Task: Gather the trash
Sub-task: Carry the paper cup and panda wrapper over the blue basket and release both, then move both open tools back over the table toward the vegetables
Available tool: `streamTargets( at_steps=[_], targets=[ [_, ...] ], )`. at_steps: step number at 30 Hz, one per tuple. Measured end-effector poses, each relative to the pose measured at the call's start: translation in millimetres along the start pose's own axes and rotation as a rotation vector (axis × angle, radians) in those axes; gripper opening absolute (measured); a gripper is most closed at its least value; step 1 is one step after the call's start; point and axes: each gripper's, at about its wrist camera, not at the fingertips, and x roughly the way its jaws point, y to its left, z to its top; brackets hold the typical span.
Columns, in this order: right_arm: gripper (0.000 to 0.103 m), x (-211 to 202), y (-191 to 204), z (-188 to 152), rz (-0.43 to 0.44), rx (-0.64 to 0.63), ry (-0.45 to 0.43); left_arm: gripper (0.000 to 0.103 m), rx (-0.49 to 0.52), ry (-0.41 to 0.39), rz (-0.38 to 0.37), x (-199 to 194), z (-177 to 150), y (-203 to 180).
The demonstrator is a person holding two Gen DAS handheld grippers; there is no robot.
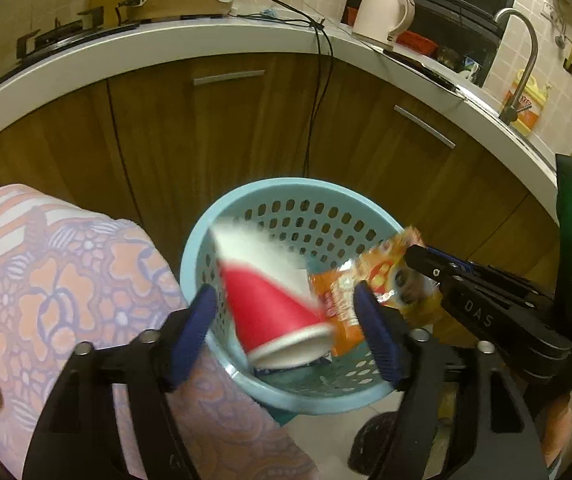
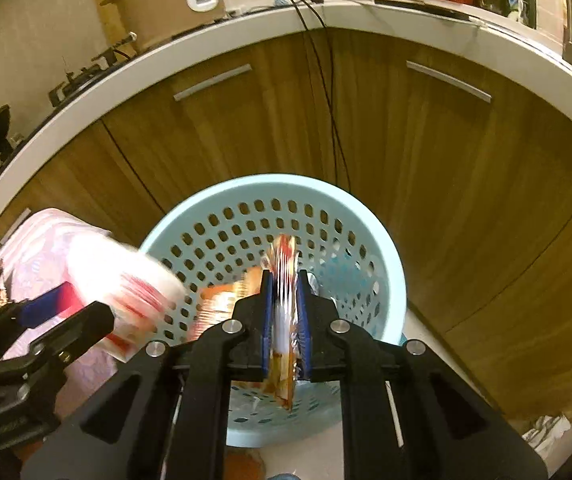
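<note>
A light blue perforated basket point(image 1: 278, 186) point(image 2: 270, 184) stands on the floor below both grippers. My left gripper point(image 1: 283, 288) is open over it. A red paper cup point(image 1: 274, 304) hangs blurred between its blue pads, rim toward me, touching neither pad. In the right wrist view that cup point(image 2: 126, 280) is a white and red smear beside the left gripper point(image 2: 66, 312). My right gripper point(image 2: 284, 276) point(image 1: 413, 254) stands narrowly open around an orange snack wrapper point(image 2: 284, 264) point(image 1: 337, 304), which is streaked downward between the pads above the basket.
Brown cabinet doors point(image 1: 226, 140) under a white counter point(image 1: 166, 40) curve behind the basket, and a black cable point(image 1: 317, 120) hangs down them. A patterned orange cloth point(image 1: 66, 280) covers something at the left. Other scraps lie in the basket's bottom point(image 1: 286, 368).
</note>
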Motion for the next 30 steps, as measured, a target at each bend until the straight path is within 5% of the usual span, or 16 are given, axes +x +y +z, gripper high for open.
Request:
streamTargets(
  at_steps=[1, 3, 17, 30],
  targets=[
    [0.026, 0.2, -1.4, -0.2, 0.004, 0.007, 0.002, 0.073, 0.003, -0.001, 0.004, -0.7, 0.4, -0.4],
    [0.056, -2.7, -5.8, -1.6, 0.008, 0.023, -0.012, 0.075, 0.001, -0.005, 0.01, -4.4, -0.2, 2.4],
    [0.056, -41.8, 25.9, -1.6, 0.078, -0.03, -0.093, 0.075, -0.036, -0.118, 0.053, -60.3, -5.1, 23.6],
    [0.055, -67.2, 148.4, -19.4, 0.21, -0.26, -0.118, 0.074, -0.217, -0.25, 0.166, -149.2, -31.3, 115.4]
  ],
)
